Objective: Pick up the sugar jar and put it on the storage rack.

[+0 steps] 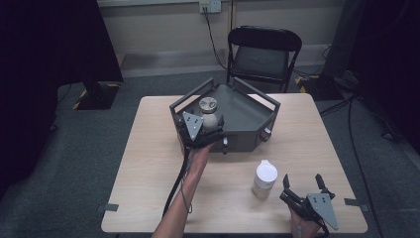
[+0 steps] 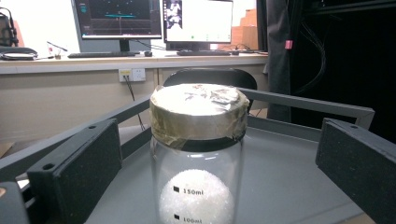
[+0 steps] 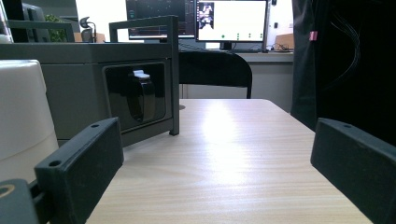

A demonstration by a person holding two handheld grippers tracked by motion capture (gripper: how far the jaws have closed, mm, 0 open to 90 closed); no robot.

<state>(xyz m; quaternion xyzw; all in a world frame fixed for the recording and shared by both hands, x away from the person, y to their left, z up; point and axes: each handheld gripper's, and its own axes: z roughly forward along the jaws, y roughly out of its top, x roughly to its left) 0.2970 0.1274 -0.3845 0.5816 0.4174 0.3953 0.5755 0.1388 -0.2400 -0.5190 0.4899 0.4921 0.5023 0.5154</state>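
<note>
A clear glass jar (image 1: 208, 112) with a tape-covered lid stands inside the grey railed box (image 1: 257, 97) at the table's middle. White granules lie in the jar (image 2: 196, 154), which carries 150ml and 100ml marks. My left gripper (image 1: 203, 128) is open at the box's front left. Its jaws stand wide on either side of the jar, and my left gripper (image 2: 217, 161) does not touch the glass. A white capped bottle (image 1: 264, 179) stands on the table at the front right. My right gripper (image 1: 303, 184) rests open just right of it, empty (image 3: 217, 172).
A black folding chair (image 1: 262, 54) stands behind the table. The grey box (image 3: 84, 70) has a front panel with a black clip (image 3: 140, 95) and a knob (image 1: 266, 135). The white bottle (image 3: 21, 116) is close by my right gripper's left jaw. Bare tabletop (image 1: 148, 163) stretches to the left.
</note>
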